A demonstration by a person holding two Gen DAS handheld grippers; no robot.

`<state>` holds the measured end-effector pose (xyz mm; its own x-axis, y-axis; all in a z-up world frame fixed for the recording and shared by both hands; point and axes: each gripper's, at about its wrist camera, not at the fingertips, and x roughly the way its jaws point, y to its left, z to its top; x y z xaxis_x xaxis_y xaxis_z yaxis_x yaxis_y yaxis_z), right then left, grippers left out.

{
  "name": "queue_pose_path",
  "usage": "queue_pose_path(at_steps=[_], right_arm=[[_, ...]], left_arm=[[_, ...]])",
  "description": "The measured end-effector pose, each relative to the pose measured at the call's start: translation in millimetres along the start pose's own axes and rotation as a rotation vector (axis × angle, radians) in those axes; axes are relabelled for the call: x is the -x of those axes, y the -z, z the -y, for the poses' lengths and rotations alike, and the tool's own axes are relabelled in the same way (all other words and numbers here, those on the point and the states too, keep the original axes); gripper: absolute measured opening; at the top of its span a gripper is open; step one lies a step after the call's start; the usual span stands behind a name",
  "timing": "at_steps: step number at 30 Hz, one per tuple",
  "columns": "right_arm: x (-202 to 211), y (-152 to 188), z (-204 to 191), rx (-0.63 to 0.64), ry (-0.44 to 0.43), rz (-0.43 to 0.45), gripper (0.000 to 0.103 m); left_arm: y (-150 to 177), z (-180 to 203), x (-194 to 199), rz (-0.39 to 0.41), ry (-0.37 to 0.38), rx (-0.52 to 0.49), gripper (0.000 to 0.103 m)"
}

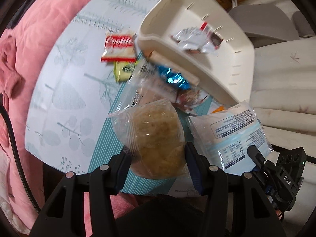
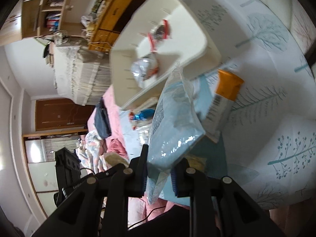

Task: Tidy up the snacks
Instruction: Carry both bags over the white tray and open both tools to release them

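Left wrist view: left gripper (image 1: 157, 156) has its fingers pinching a clear-wrapped brown cake pkt (image 1: 156, 136) at bottom centre, lifted off the leaf-print desk (image 1: 65, 90). Right gripper (image 2: 160, 174), seen in the right wrist view, has its fingers pressed close on the lower edge of a pale blue pkt (image 2: 173, 130), which stands up on edge between them; same pkt shows at lower right of the left view.

Cream bin (image 1: 227, 63) sits upper centre-right w/ a silver-and-red wrapper (image 1: 195, 39) already inside. Still loose on the desk: red cookie pkt (image 1: 119, 48) and a yellow-green pkt (image 1: 124, 71) to the bin's left, a blue foil wrapper (image 1: 173, 79) just below the bin's rim, and an orange pkt (image 2: 223, 98) beside the blue one in the right view.

Risks, as I judge them:
- Both pkts are slick film, gripped near an edge; a quick swing toward the bin could let one slide out.
- Blue pkt hangs tall and floppy, so it may catch the bin's rim.
- Grippers sit close together; both heading for the bin at once may clash.
- Hard squeeze could crush the cake.
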<state>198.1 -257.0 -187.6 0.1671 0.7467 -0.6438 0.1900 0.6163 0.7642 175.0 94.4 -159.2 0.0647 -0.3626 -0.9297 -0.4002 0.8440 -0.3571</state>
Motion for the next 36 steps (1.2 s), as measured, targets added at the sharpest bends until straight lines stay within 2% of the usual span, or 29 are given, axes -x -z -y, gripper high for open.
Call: queue_pose_path(at_steps=[6,16,22,28,33,35,36], right_arm=[[15.7,-11.0,-21.2,0.079,-0.019,0.053,0.019],[17.7,-49.0,-39.9,0.186,0.007,0.154,0.019],[7.9,-78.2,-33.2,0.197,0.017,0.193,0.019],[-7.7,-103.2,-27.9,0.209,0.034,0.216,0.019],[-17.6,-116.1,-32.2,0.242,0.078,0.229,0.019],[-21.1,-118.9,-32.2,0.241,0.09,0.232,0.024],[-22.5,-120.1,-31.3,0.236,0.094,0.232,0.025]], left_arm=[[-19.8,30.8,28.9,0.059,-0.001,-0.076,0.052],[-75.2,84.7,38.4,0.178,0.037,-0.202,0.052],[-104.0,105.3,25.3,0.223,0.07,-0.249,0.052],[-135.1,118.3,1.2,0.257,0.046,-0.266,0.053],[-152.7,119.0,-18.2,0.251,0.023,-0.262,0.052],[-154.6,118.6,-22.4,0.25,0.014,-0.256,0.062],[-154.6,117.9,-23.7,0.249,0.013,-0.256,0.078]])
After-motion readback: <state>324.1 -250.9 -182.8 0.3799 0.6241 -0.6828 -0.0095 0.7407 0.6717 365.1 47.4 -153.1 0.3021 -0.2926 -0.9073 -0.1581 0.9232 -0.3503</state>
